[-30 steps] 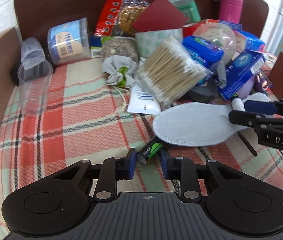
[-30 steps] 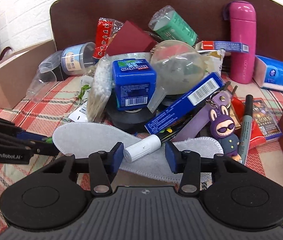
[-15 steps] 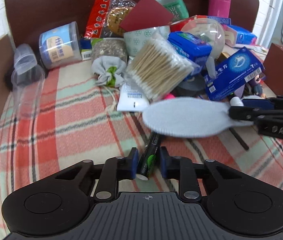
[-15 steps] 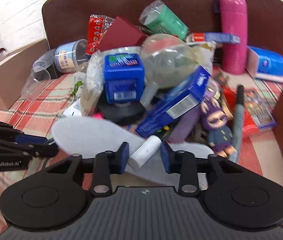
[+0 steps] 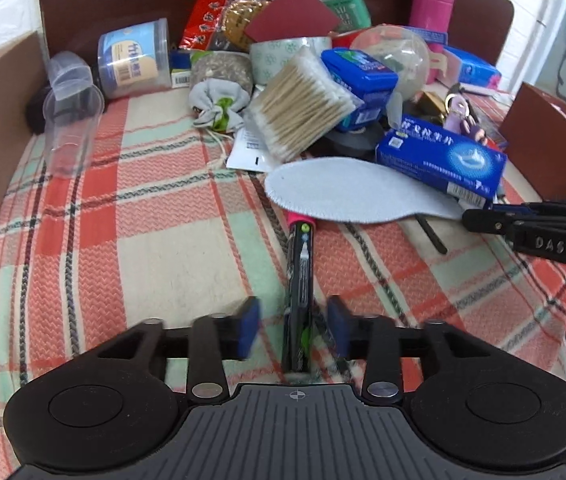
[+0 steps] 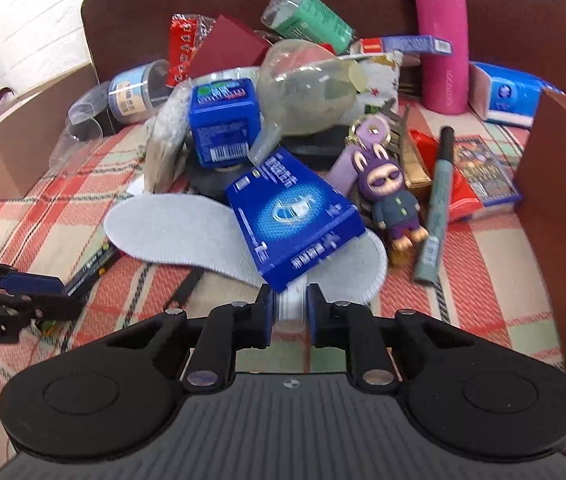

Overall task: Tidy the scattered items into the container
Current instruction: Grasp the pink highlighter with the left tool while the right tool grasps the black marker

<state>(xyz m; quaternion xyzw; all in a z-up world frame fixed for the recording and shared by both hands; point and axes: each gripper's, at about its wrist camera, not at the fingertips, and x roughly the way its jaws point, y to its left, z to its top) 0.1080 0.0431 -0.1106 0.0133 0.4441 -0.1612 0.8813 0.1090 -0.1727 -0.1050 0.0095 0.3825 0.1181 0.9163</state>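
My left gripper (image 5: 294, 327) is open around a black, green and pink marker (image 5: 299, 280) that lies on the plaid cloth, its far tip under a grey insole (image 5: 347, 194). The fingers do not touch it. My right gripper (image 6: 290, 309) is shut on a white tube (image 6: 291, 304), mostly hidden under a blue box (image 6: 295, 216) resting on the insole (image 6: 171, 228). The left gripper shows at the left edge of the right wrist view (image 6: 23, 296); the right gripper shows at the right of the left wrist view (image 5: 539, 224).
A pile fills the back: cotton swabs (image 5: 303, 108), a blue mint tin (image 6: 225, 120), a pink flask (image 6: 443, 36), a purple rabbit keychain (image 6: 391, 196), a grey pen (image 6: 437, 208), clear cups (image 5: 69, 120). Brown cardboard walls (image 6: 563, 200) enclose the cloth on three sides.
My left gripper opened and let go of the marker, which now lies on the cloth. My right gripper closed on the white tube and the blue box tipped over onto the insole.
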